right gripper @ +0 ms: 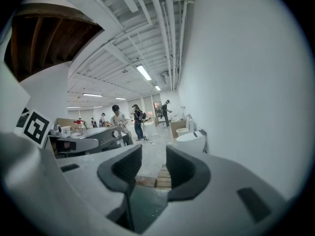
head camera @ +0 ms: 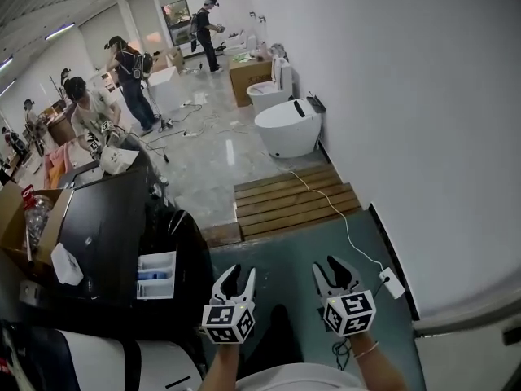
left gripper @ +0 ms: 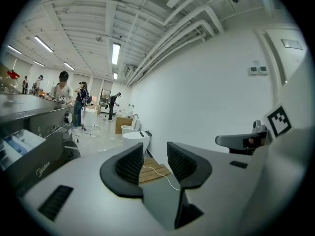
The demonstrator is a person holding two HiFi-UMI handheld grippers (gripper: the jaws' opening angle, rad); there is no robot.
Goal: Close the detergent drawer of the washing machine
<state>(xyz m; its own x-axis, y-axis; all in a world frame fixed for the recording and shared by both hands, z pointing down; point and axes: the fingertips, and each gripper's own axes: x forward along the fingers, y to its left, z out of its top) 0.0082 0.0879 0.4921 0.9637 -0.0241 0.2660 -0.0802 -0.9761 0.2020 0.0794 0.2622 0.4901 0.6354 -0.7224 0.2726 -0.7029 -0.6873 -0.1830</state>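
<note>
The left gripper [head camera: 238,274] and right gripper [head camera: 330,268] hang side by side over the teal floor [head camera: 285,255], each with jaws apart and nothing between them. Left of the left gripper, not touching it, the white detergent drawer [head camera: 156,275] stands pulled out of the black washing machine [head camera: 106,226]. The cursive logo [left gripper: 42,170] on its front is too blurred to read.

Both forearms reach forward side by side, left gripper [head camera: 241,270] and right gripper [head camera: 327,265] empty (jaws apart on each).
</note>
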